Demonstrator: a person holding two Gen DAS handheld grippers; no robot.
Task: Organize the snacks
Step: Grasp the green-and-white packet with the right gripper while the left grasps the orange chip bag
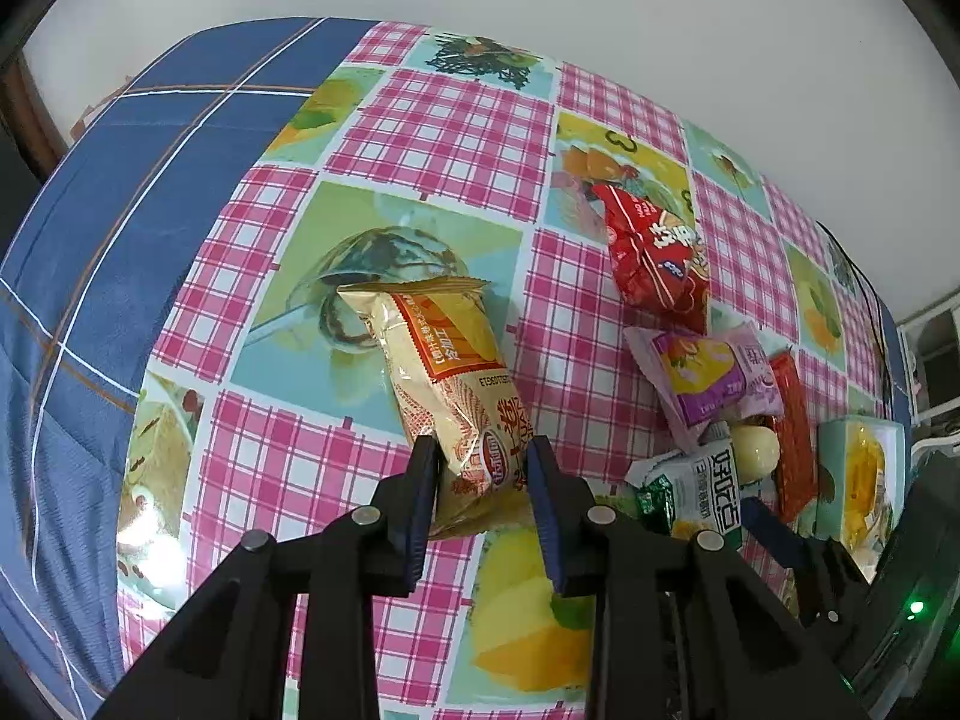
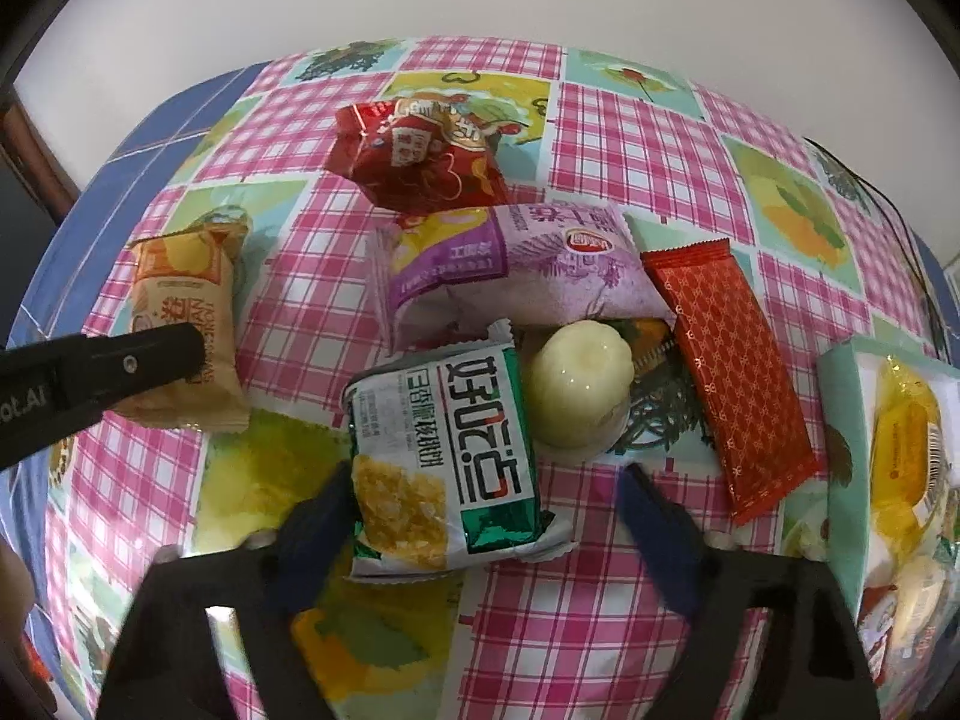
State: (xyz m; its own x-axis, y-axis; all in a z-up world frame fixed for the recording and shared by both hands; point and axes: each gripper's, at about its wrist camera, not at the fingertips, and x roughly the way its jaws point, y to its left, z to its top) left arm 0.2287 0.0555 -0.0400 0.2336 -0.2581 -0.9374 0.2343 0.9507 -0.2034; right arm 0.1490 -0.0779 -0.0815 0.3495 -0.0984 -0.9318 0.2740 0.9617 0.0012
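A: What is the left tool (image 1: 483, 468) doing?
B: It is clamped on the beige snack packet (image 1: 456, 384), which lies on the table (image 1: 444, 138).
A: And the right tool (image 2: 486, 510)?
B: Its jaws stand apart around the green-and-white cracker packet (image 2: 447, 462), not pressing it; the pale jelly cup (image 2: 579, 387) sits just beyond.

The bench cloth (image 2: 630, 138) is pink-and-white plaid with teal, yellow and green fruit panels; its edge cloth (image 1: 150, 180) is blue with white and orange lines; one packet (image 1: 462, 396) is tan and orange, one (image 2: 420, 162) red, one (image 2: 510, 264) lilac, one (image 2: 444, 456) green and white; the wrapper (image 2: 732, 372) is red with gold lattice; the box (image 2: 840, 420) is pale teal.
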